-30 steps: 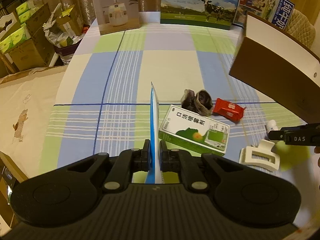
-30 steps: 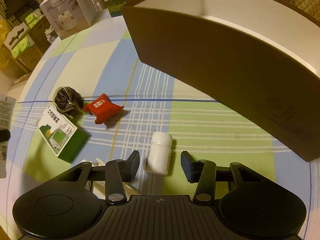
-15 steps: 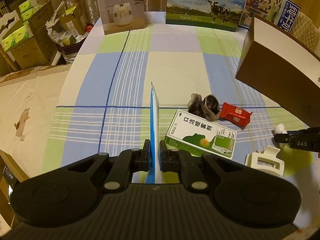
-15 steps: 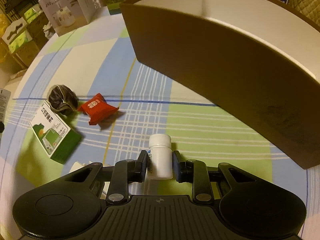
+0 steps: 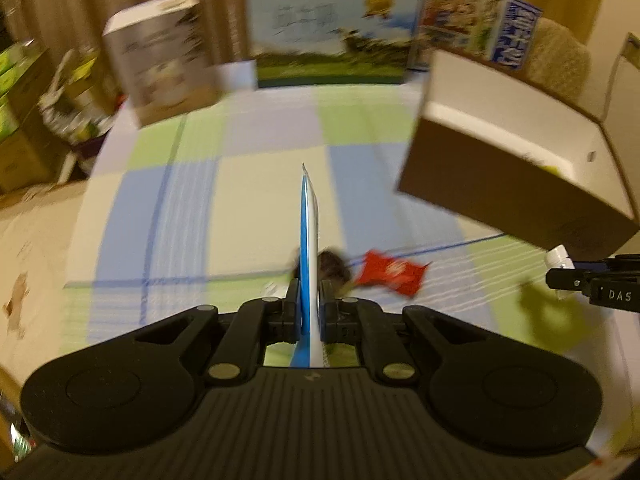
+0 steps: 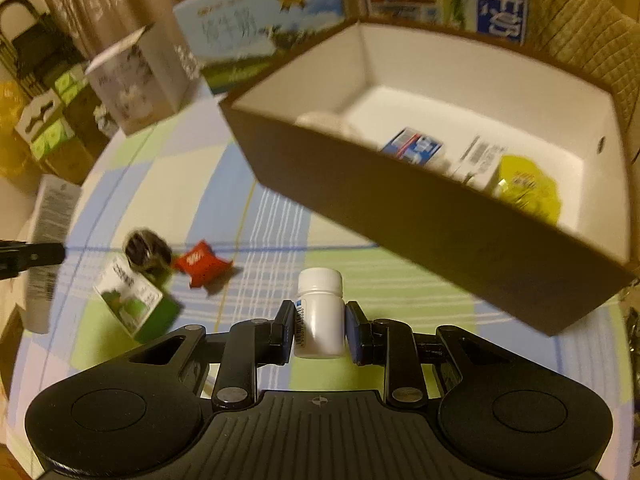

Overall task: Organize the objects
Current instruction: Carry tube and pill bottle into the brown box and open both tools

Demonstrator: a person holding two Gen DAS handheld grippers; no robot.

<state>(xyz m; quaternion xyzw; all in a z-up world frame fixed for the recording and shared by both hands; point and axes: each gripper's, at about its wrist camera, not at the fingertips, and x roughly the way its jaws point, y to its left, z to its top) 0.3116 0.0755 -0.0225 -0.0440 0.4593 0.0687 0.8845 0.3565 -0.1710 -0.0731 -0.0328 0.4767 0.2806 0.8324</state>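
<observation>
My left gripper [image 5: 309,312] is shut on a thin blue and white packet [image 5: 309,240], held edge-on above the checked tablecloth. My right gripper [image 6: 319,328] is shut on a white pill bottle [image 6: 320,312] and holds it in the air, short of the near wall of the brown box [image 6: 440,232]. The box, white inside, holds a blue and white carton [image 6: 416,148] and a yellow packet [image 6: 528,188]. On the table lie a red snack packet [image 6: 202,264], a dark crumpled wrapper [image 6: 146,250] and a green and white carton [image 6: 132,300].
A white humidifier box [image 5: 160,60], a milk case [image 5: 332,28] and a blue carton [image 5: 476,16] stand along the table's far edge. Cardboard boxes [image 5: 20,120] sit on the floor to the left. The brown box also shows in the left wrist view [image 5: 508,184].
My right gripper has shut on the pill bottle and lifted it off the table toward the brown box. My left gripper has moved forward and right with the packet.
</observation>
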